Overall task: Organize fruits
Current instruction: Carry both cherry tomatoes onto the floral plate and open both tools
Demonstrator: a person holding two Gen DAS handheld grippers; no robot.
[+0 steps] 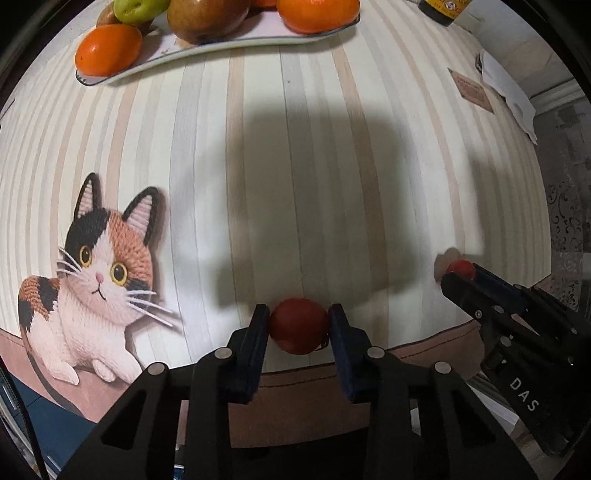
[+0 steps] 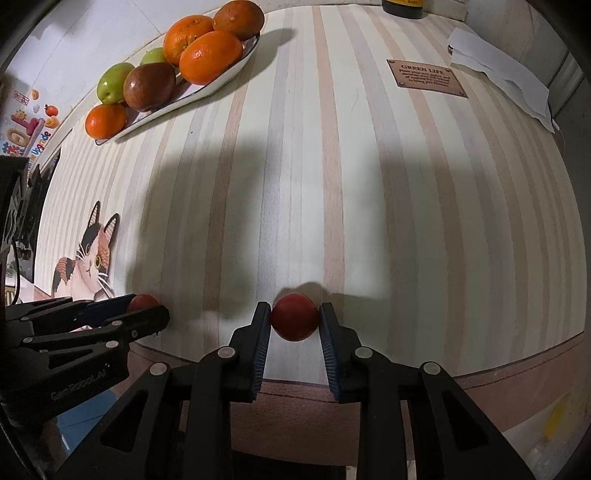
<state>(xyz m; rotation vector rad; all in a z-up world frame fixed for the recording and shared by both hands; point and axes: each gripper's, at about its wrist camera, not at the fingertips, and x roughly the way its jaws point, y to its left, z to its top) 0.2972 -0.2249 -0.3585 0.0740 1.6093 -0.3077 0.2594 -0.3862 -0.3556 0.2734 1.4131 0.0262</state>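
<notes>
1. Writing: a brown plaque (image 2: 426,78) printed on the striped desk (image 2: 332,184) is headed "GREEN LIFE"; the smaller lines beneath are too fine to read. The body of the left gripper (image 2: 147,314), seen from the right wrist view, carries raised lettering that appears to read "GenRobot.AI". The body of the right gripper (image 1: 460,275), seen from the left wrist view, shows the letters "DAS". Colourful stickers (image 2: 26,125) on the wall at far left include the word "Upgrade".
2. Container: an elongated white plate (image 2: 229,75) lies at the far left of the desk. It holds three oranges (image 2: 210,55), a small orange (image 2: 105,121) at its near end, two green fruits (image 2: 112,81) and a brown-red fruit (image 2: 149,86).
3. Left gripper: its fingers (image 1: 260,332) are closed on a red fruit (image 1: 299,325) near the front edge of the desk.
4. Right gripper: its fingers (image 2: 328,328) clamp a second red fruit (image 2: 294,316), also at the front edge, well apart from the plate.
5. Other items: a printed calico cat (image 1: 92,280) on the desk surface, a dark bottle (image 2: 402,8) with a yellow label at the far edge, and folded white paper (image 2: 498,81) at the far right.
</notes>
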